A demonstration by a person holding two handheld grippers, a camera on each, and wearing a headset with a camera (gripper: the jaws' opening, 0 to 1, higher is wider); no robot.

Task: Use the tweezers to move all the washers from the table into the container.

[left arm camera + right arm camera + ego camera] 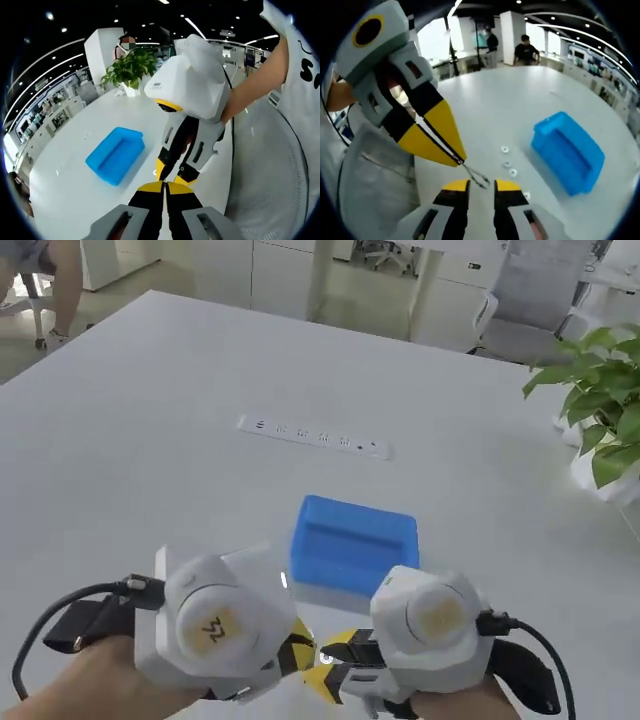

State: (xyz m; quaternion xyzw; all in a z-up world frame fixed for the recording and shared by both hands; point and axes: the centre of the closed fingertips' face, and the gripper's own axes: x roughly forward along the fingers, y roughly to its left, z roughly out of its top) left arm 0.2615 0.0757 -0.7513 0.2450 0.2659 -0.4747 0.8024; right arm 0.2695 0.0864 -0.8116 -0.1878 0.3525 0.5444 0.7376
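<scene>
Well, my left gripper [459, 160] pinches the springy tweezers [477, 177], my right gripper [481, 187] has its jaws apart, and the washers [507, 164], light, flat, probably slippery, lie on the table [520, 100] beside the blue container [567, 152]; I'd nip each across its ring.

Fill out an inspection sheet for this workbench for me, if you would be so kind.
Surface: white table, smooth, no spills seen.
Job's things: blue container, no washers visible inside; four washers lying on the table beside it; tweezers held by the left gripper, tips near the washers.
Clutter: white power strip beyond the container.
Grippers: left gripper shut on the tweezers; right gripper open, holding nothing.
Cables: a black cable trails from each gripper.
Surroundings: potted plant, office chair, people in the background.
</scene>
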